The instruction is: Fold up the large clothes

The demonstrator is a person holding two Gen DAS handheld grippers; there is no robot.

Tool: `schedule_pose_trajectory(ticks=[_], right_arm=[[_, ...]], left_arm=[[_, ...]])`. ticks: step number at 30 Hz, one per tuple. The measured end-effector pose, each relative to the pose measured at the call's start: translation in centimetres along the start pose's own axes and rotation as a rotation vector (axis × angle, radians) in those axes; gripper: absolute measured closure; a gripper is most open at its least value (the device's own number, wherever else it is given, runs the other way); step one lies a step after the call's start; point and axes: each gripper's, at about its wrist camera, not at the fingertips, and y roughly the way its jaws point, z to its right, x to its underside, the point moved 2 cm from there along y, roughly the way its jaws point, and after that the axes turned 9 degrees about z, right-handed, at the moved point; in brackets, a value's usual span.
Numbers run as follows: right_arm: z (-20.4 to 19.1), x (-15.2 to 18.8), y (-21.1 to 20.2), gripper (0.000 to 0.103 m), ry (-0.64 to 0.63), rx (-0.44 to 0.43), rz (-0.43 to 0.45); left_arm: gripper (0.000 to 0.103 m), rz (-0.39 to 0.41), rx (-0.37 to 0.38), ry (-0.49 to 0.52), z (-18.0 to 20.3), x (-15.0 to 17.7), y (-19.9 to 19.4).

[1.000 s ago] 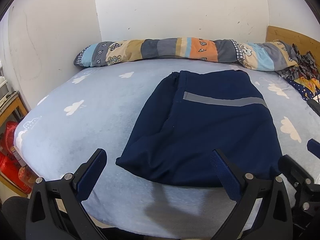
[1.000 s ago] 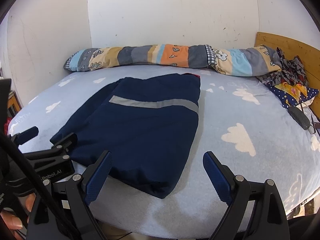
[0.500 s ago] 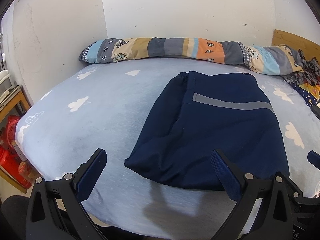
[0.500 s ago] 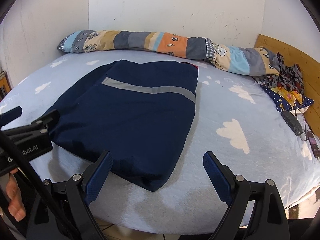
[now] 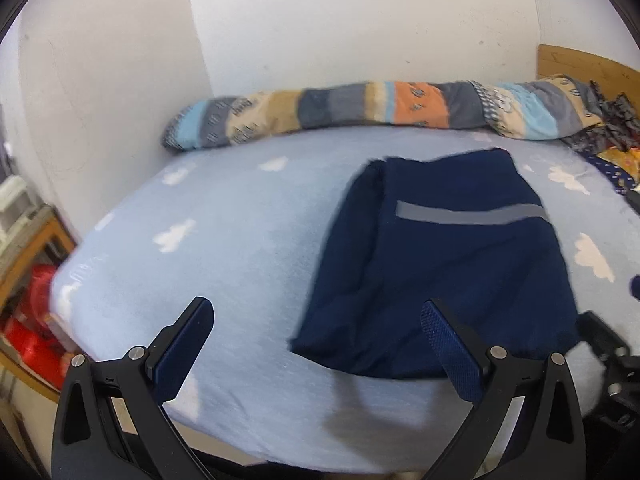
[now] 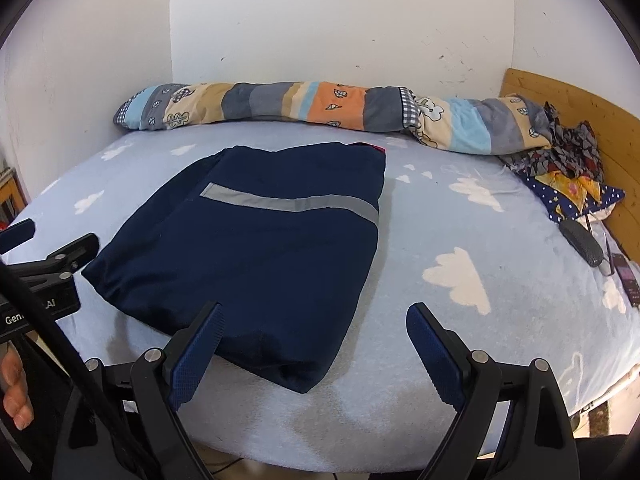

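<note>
We hold the left gripper (image 5: 316, 346) and right gripper (image 6: 314, 340) with fingers spread wide, gripping nothing, above the bed (image 6: 460, 240) edge, folded navy jacket (image 6: 260, 248) lying flat just ahead between them.

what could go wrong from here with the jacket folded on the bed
1. The navy jacket lies close to the near edge of the bed; a careless pull toward the person might slide it off.
2. Both grippers, left and right, are open and hold nothing, so a pinch at only one layer could undo the fold.
3. The left side shows loose, uneven layers, which may bunch in another fold.
</note>
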Motion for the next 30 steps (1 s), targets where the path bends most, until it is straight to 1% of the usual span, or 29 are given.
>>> schedule_pose_trajectory(ticks=[1,3,6,8,11,14,15,19,23,30], right_arm=[[0.1,-0.1,0.0,0.008,0.004,0.0,0.001],[0.2,-0.1,0.1,0.008,0.015,0.002,0.002],[0.1,-0.1,0.1,0.008,0.018,-0.002,0.001],[0.1,-0.1,0.2,0.008,0.015,-0.001,-0.001],[0.2,-0.1,0.4,0.008,0.023,-0.003,-0.005],[0.3,-0.1,0.6,0.008,0.034,-0.007,-0.014],[0.3,-0.1,0.7,0.008,0.036,-0.009,-0.016],[0.5,-0.1,0.7,0.008,0.037,-0.007,-0.015],[0.8,-0.1,1.0,0.008,0.058,-0.014,-0.027],[0.8,-0.1,1.1,0.008,0.057,-0.017,-0.029]], left_arm=[[0.0,0.019,-0.026,0.019,0.0,-0.2,-0.2],[0.0,0.036,-0.026,0.042,0.2,-0.4,-0.5],[0.0,0.041,-0.049,0.093,0.8,-0.3,-0.5],[0.0,0.038,-0.057,0.108,1.1,-0.2,-0.5],[0.0,0.026,-0.034,0.105,1.4,-0.1,-0.4],[0.0,0.007,0.011,0.083,1.5,-0.1,-0.1],[0.0,0.002,0.016,0.075,1.6,-0.1,0.0],[0.0,-0.03,0.026,0.064,1.7,0.1,0.7],[0.0,-0.065,0.019,0.058,1.7,0.3,1.4],[0.0,-0.086,0.0,0.045,1.4,0.5,1.8]])
